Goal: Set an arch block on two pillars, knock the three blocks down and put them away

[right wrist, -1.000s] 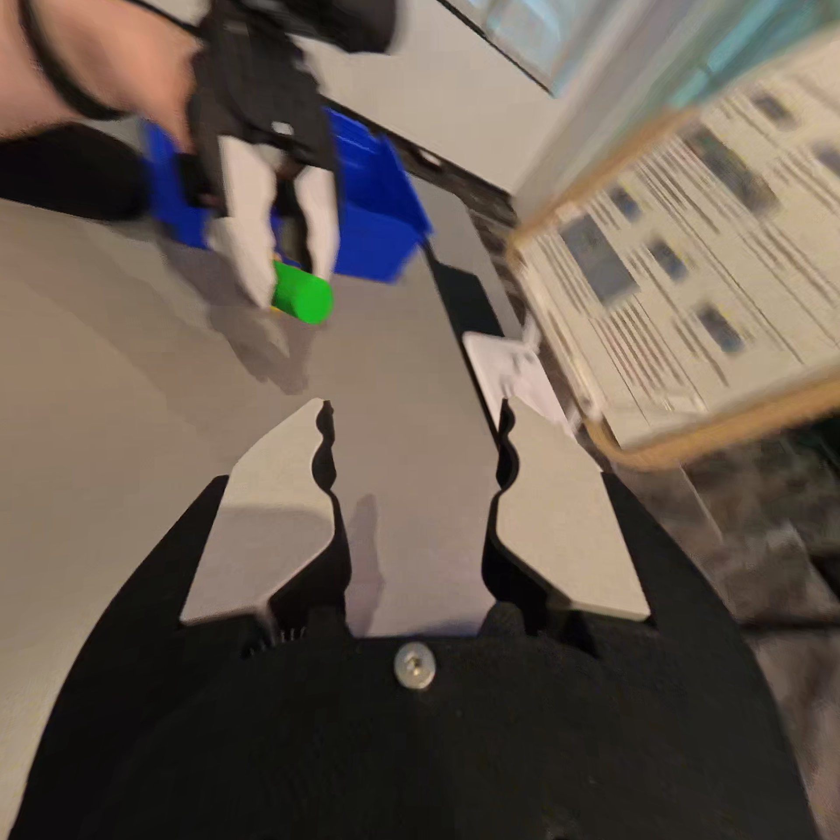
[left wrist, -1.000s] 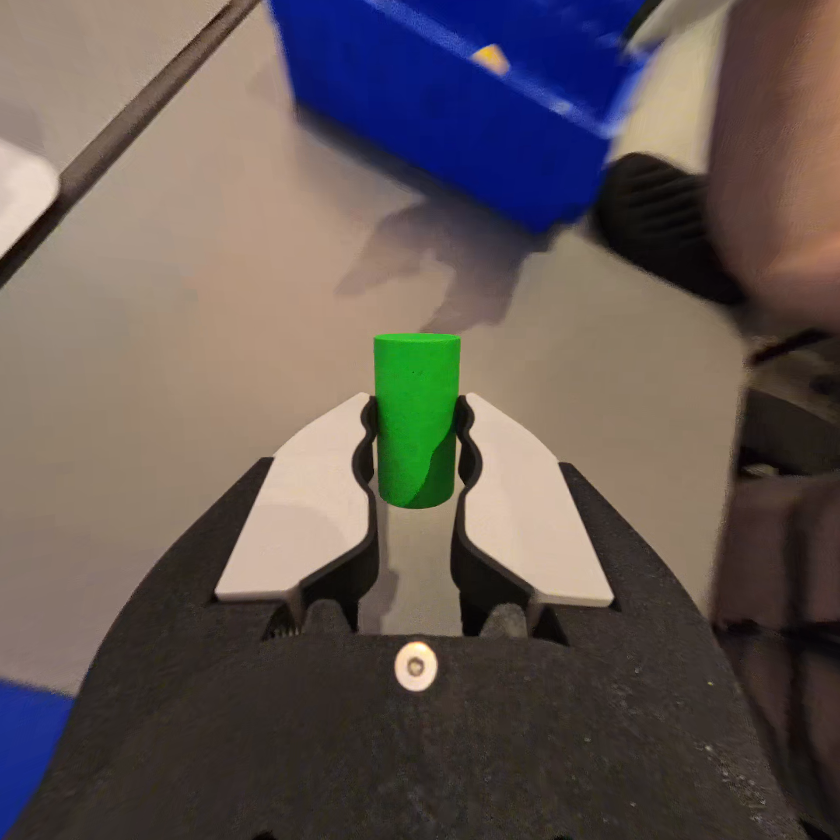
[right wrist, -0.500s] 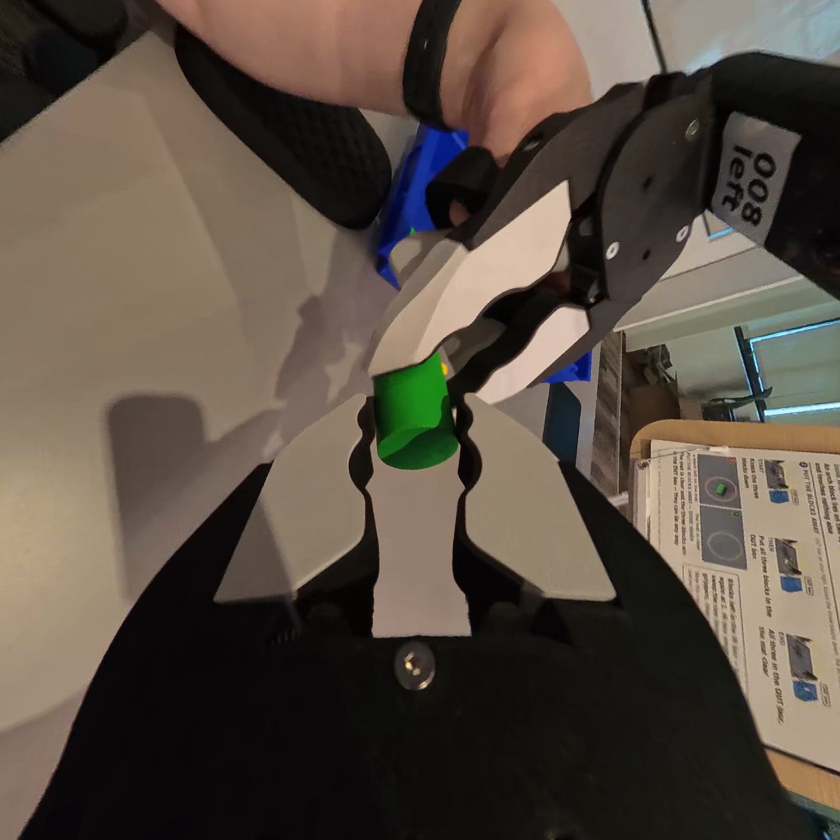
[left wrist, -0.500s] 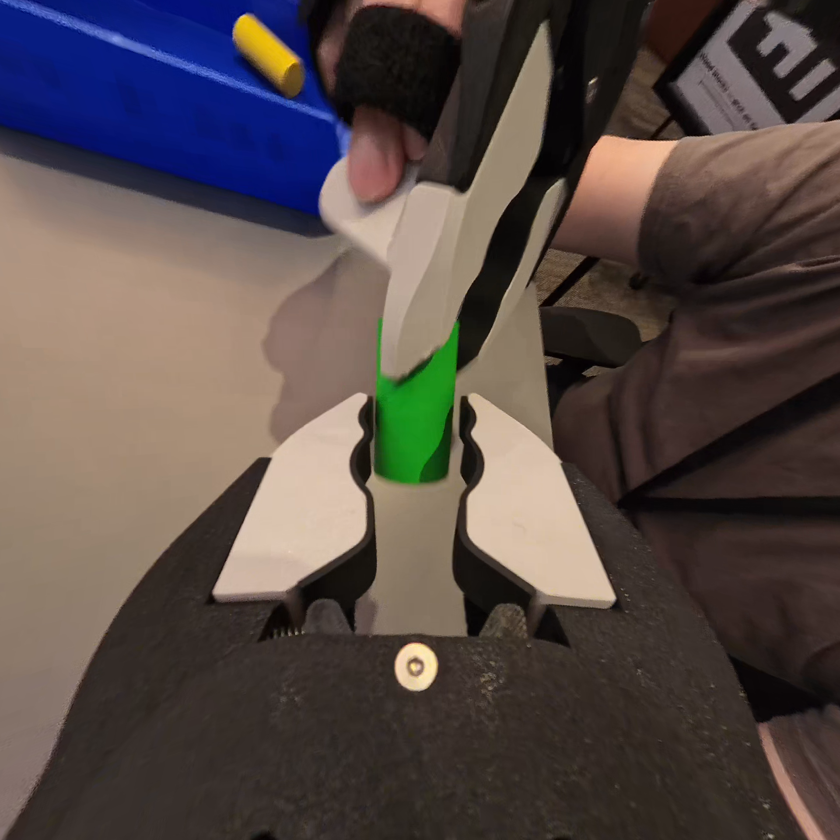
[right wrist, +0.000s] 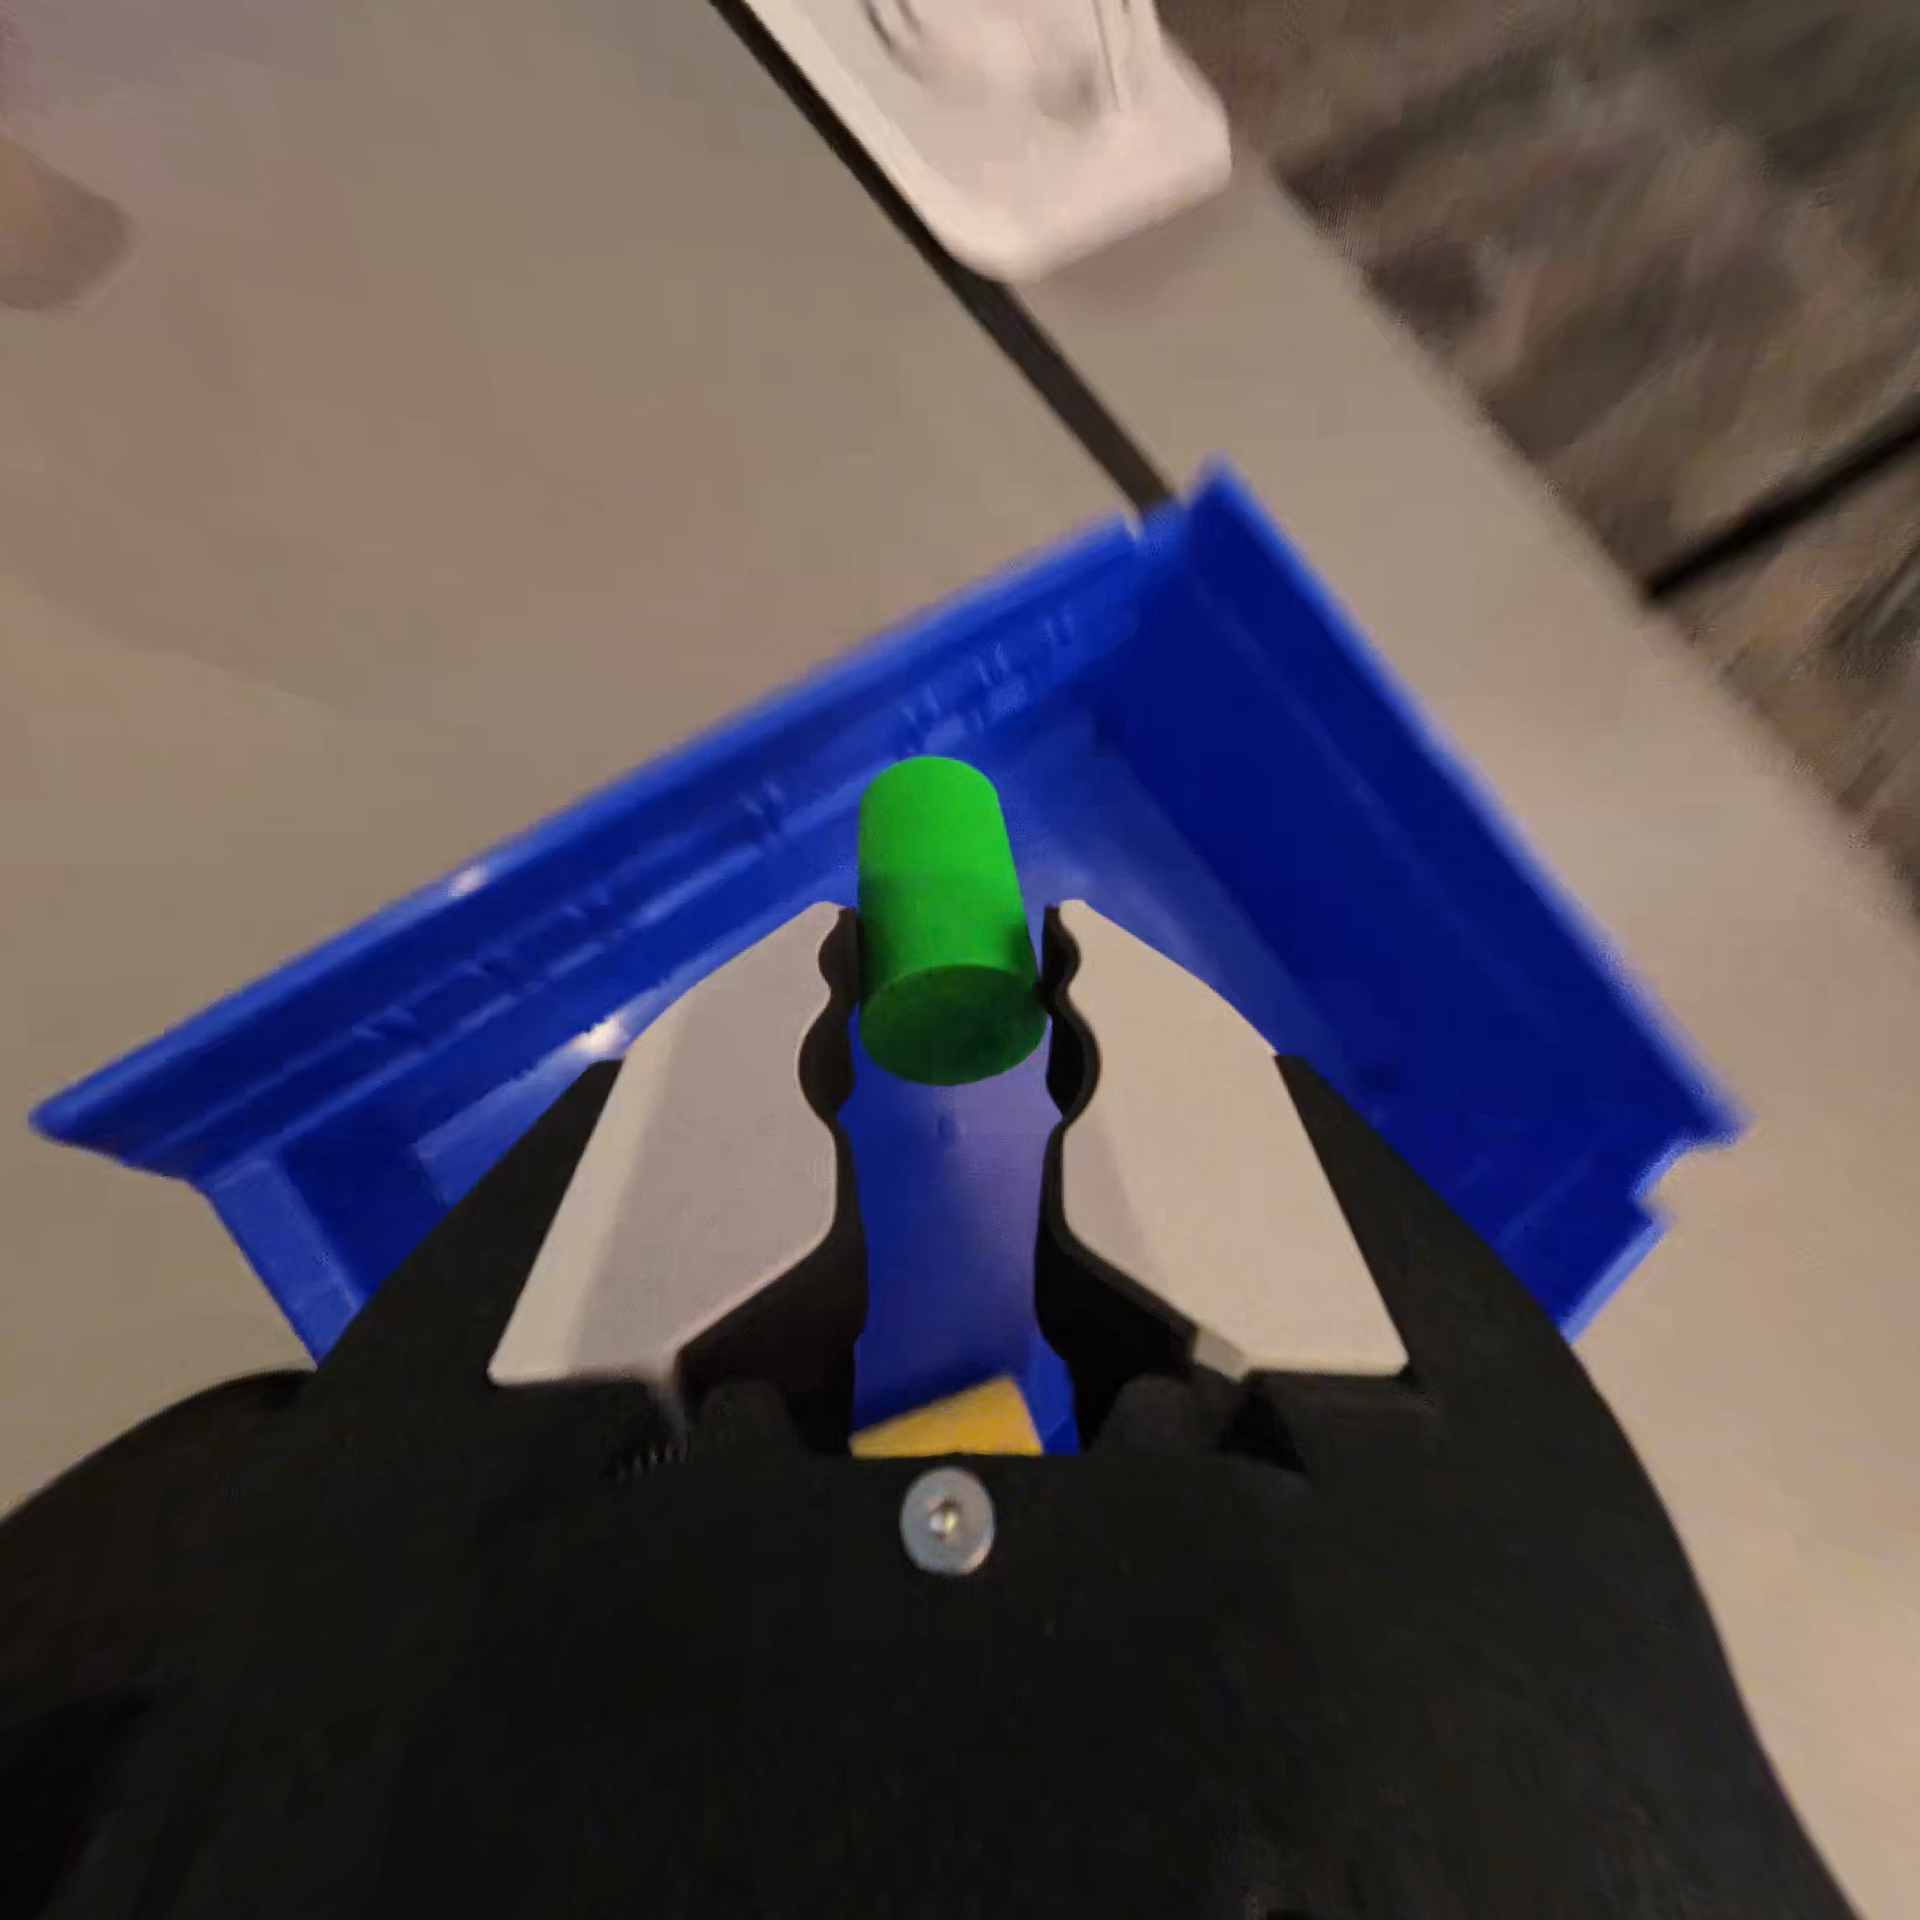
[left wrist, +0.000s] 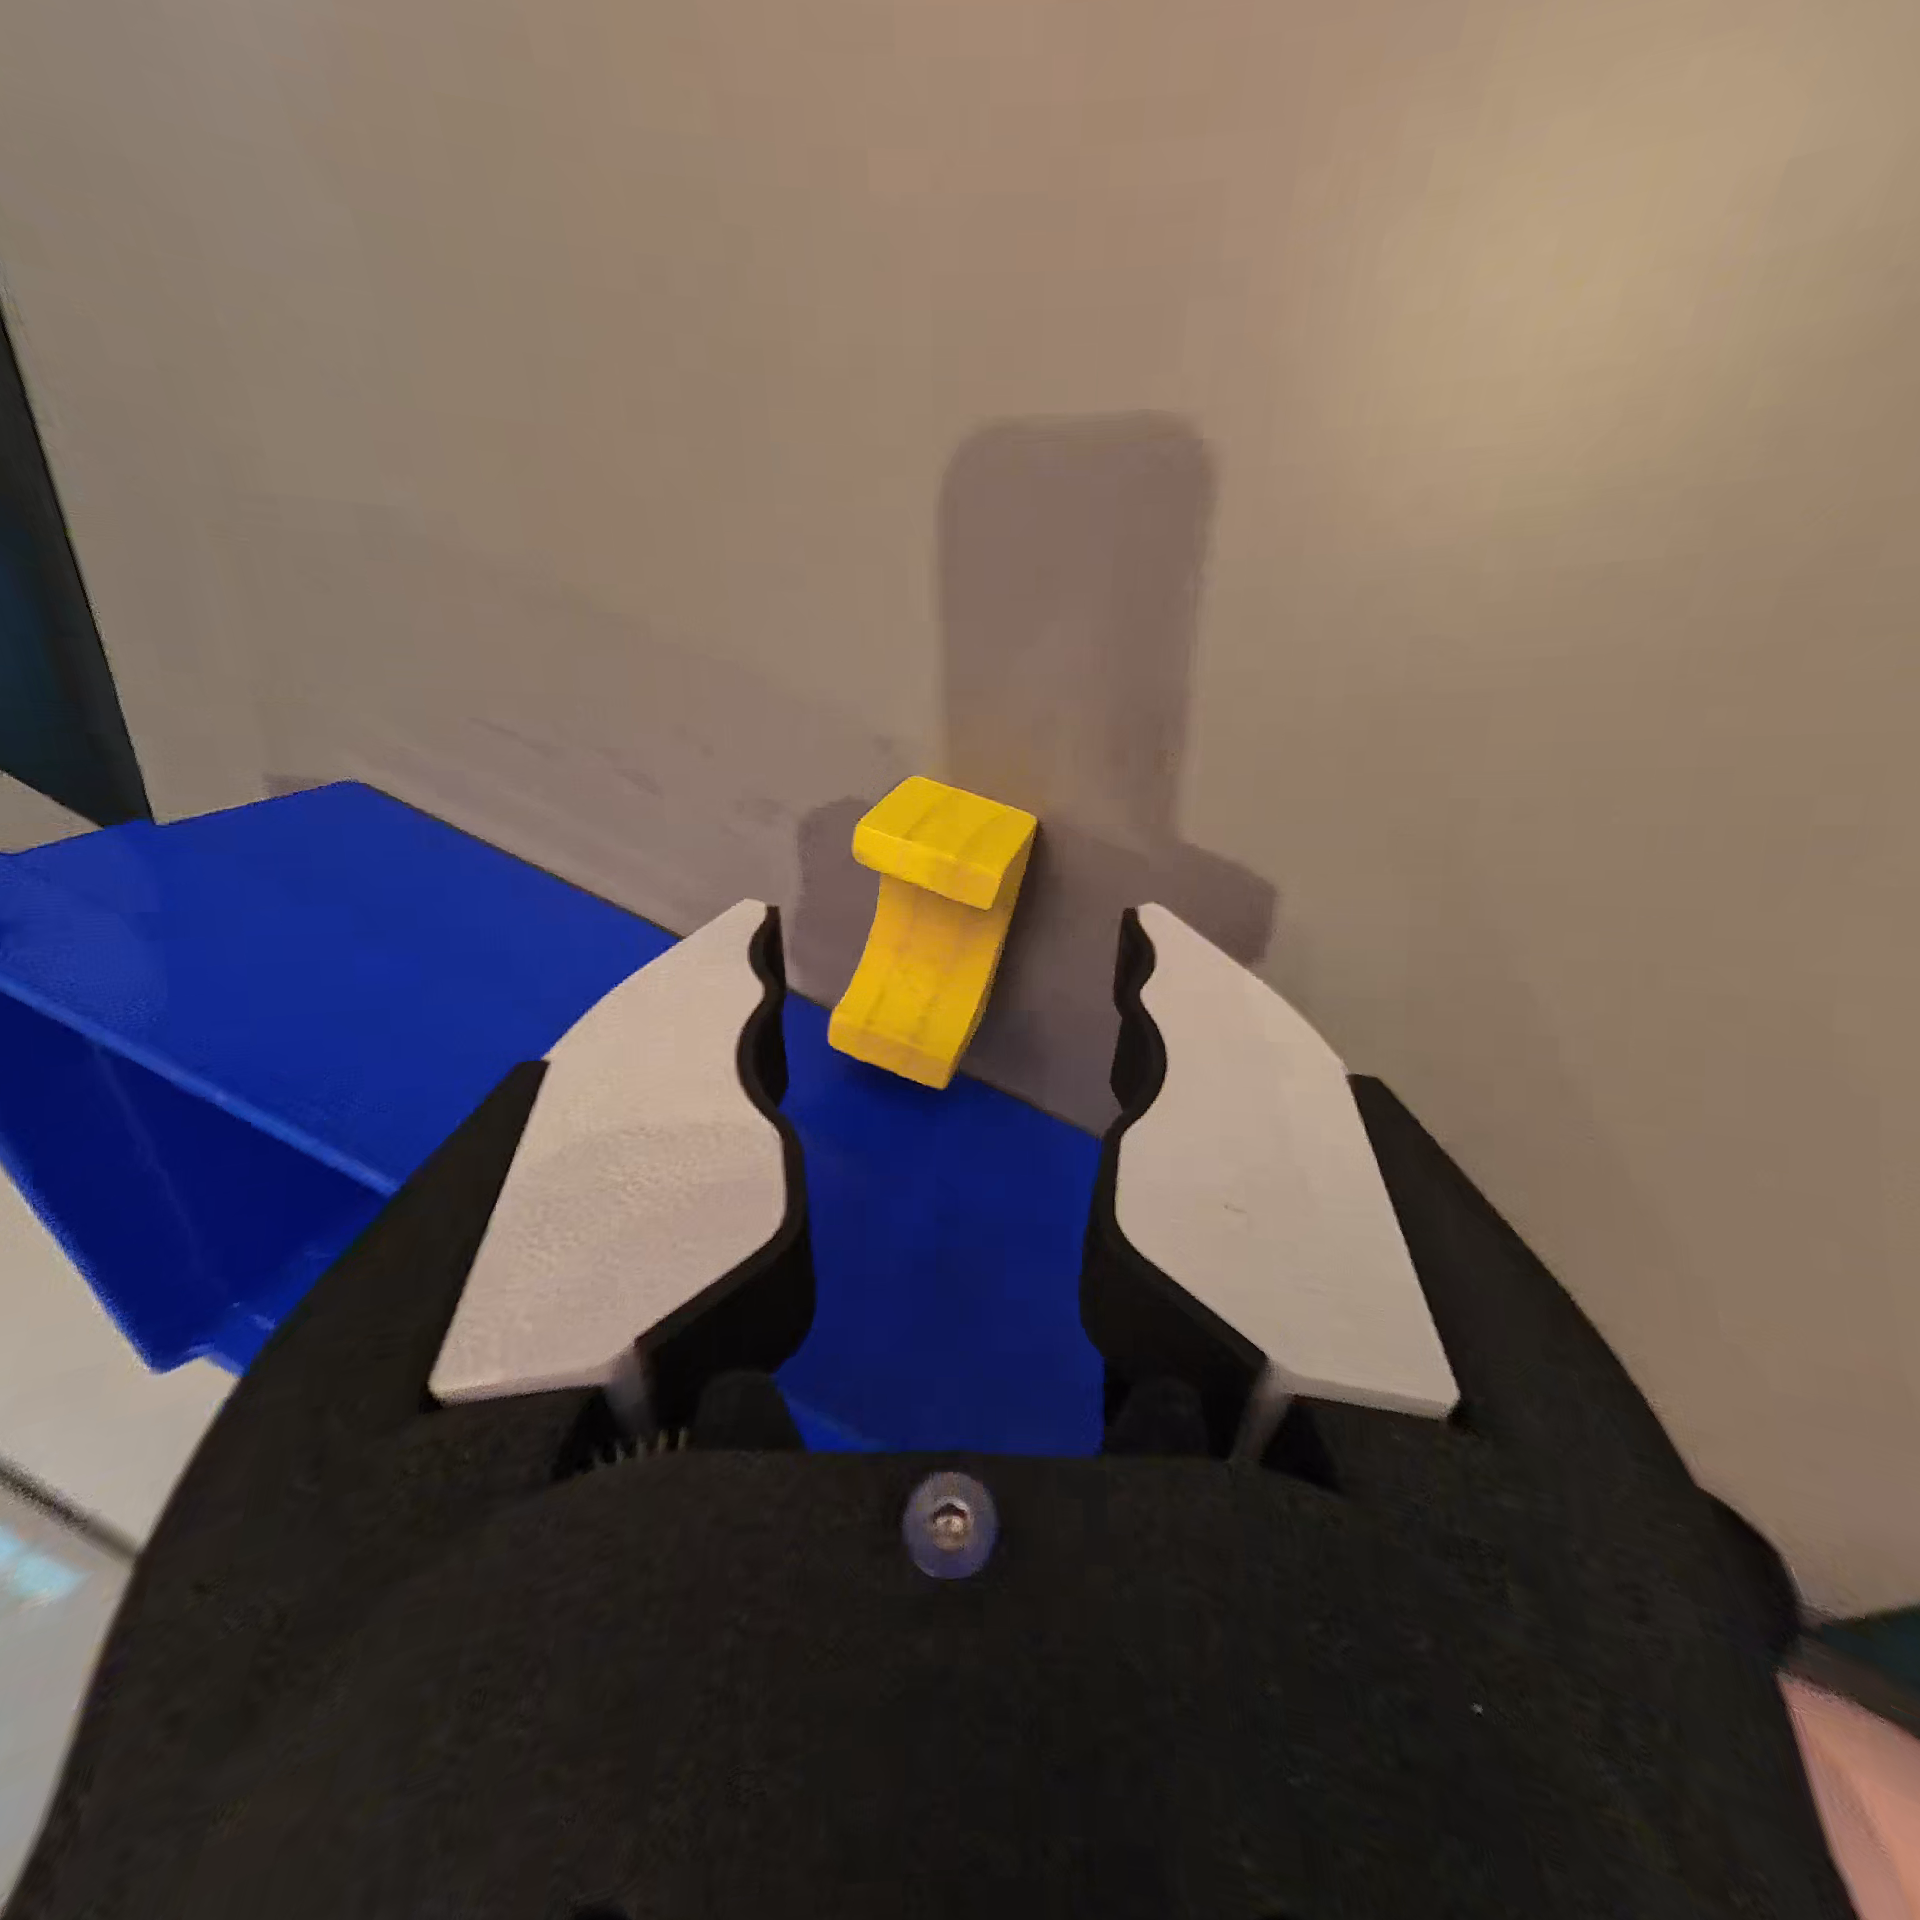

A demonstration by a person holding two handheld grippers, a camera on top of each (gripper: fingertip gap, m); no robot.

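Note:
In the right wrist view my right gripper (right wrist: 948, 920) is shut on a green cylinder block (right wrist: 940, 935) and holds it over the open blue bin (right wrist: 623, 883). A bit of a yellow block (right wrist: 945, 1423) shows low in the bin between my fingers. In the left wrist view my left gripper (left wrist: 948, 914) is open and empty. A yellow arch block (left wrist: 925, 935) is on the grey table just past the fingertips, beside the edge of a blue bin (left wrist: 312, 935). Whether it touches the bin I cannot tell.
A black strip (right wrist: 997, 301) runs along the table beyond the bin, with a white object (right wrist: 1039, 125) past it. Patterned floor (right wrist: 1662, 312) shows at the right. The grey table (left wrist: 1455, 520) stretches beyond the arch block. My right fingertips sit around 45 cm from my left ones. From either gripper's tips it is about 40 cm to the white object (right wrist: 1039, 125).
The green cylinder has passed from my left gripper to my right. The left gripper has opened and now faces the yellow arch. The right gripper has carried the cylinder over the blue bin.

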